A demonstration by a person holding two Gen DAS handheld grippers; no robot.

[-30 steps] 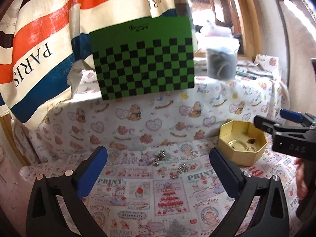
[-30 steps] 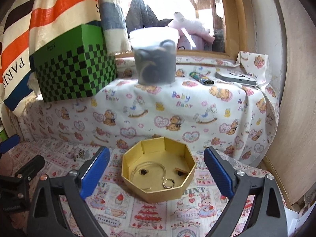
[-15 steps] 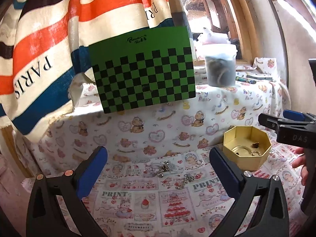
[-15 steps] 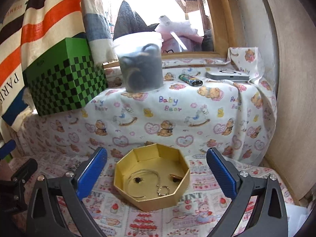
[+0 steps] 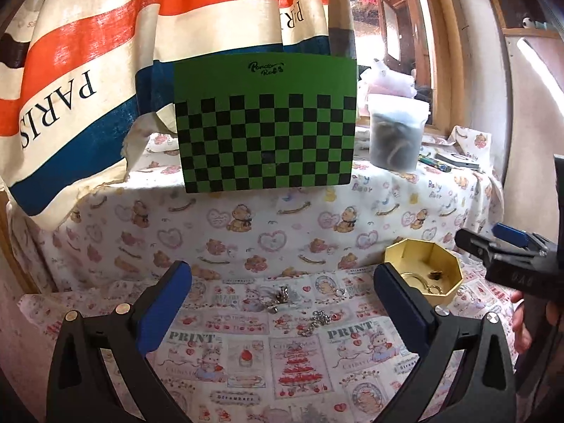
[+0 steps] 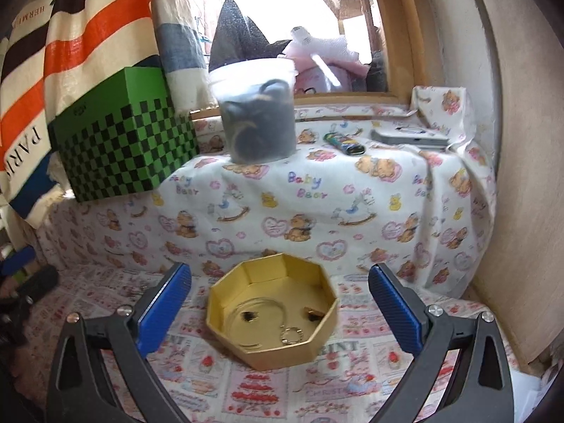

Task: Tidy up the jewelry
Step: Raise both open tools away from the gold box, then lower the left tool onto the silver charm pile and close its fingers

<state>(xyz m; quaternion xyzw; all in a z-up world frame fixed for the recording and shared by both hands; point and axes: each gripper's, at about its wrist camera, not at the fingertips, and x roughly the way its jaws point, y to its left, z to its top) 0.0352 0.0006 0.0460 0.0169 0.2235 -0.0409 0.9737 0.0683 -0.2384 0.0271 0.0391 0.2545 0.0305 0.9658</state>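
The left gripper (image 5: 282, 303) hangs with its jaws spread wide and empty, aimed at loose silver jewelry (image 5: 282, 296) on the printed cloth (image 5: 246, 370). The right gripper (image 6: 280, 303), likewise spread and empty, frames the gold octagonal box (image 6: 271, 317) holding a ring (image 6: 291, 336), beside the left one.

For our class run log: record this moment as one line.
left hand-held gripper: open, empty | right hand-held gripper: open, empty | gold box: holds ring | loose jewelry: on cloth

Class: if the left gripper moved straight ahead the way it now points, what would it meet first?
Probably the loose silver jewelry on the printed cloth, between the open left gripper fingers; depth is uncertain.
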